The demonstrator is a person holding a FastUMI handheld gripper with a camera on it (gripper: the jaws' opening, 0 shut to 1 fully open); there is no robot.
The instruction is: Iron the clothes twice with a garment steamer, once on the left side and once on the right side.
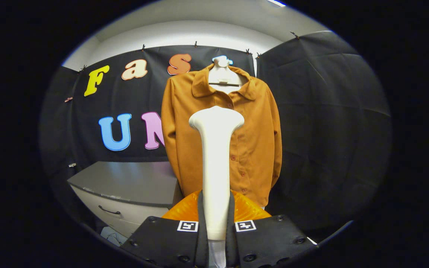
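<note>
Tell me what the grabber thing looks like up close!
The gripper has two flat, wide fingers standing side by side. Each one carries a small square tag with a blocky black-and-white pattern near its tip, and round screws dot the tops. A thin upright pad lines each finger's inner edge. An orange see-through part sits just behind the tips.

I can read no words or numbers; my hand-held gripper [216, 227] carries only two square black-and-white marker tags [187, 226].
</note>
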